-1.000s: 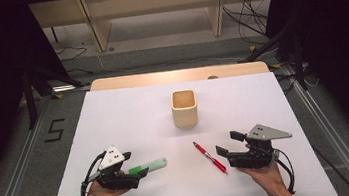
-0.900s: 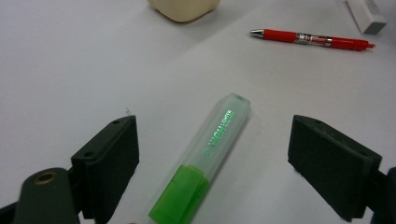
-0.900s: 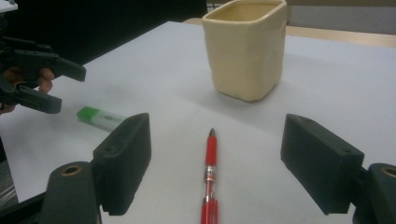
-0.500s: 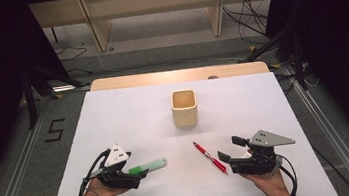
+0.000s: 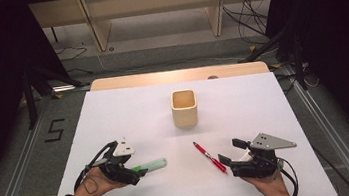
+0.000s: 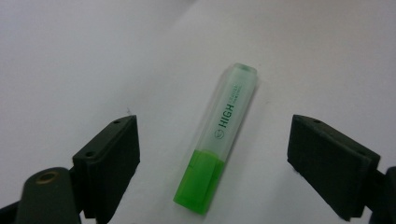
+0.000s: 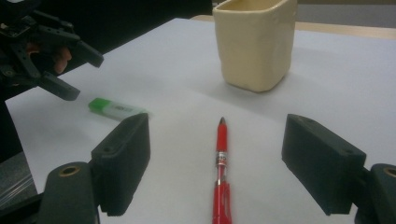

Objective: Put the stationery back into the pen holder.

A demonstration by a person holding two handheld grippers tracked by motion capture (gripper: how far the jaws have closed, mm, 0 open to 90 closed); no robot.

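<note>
My left gripper [image 6: 212, 163] is wide open and holds nothing. The green highlighter [image 6: 219, 135] lies flat on the white table [image 5: 128, 108], right in the gap between my two left fingers [image 6: 109, 163]. Its green end is close to me and its clear cap end points away from me. Neither finger touches it.

My right gripper [image 7: 229, 163] is wide open too, with nothing in it. The red pen [image 7: 221, 172] lies flat between my right fingers [image 7: 123, 158], and its tip points away from me. The fingers are not touching it.

Past the pen tip, further out from my right fingers, stands the cream cup [image 7: 257, 42]. It is upright. From above, the cup [image 5: 184, 108] sits out in front of both grippers, about midway between them.
</note>
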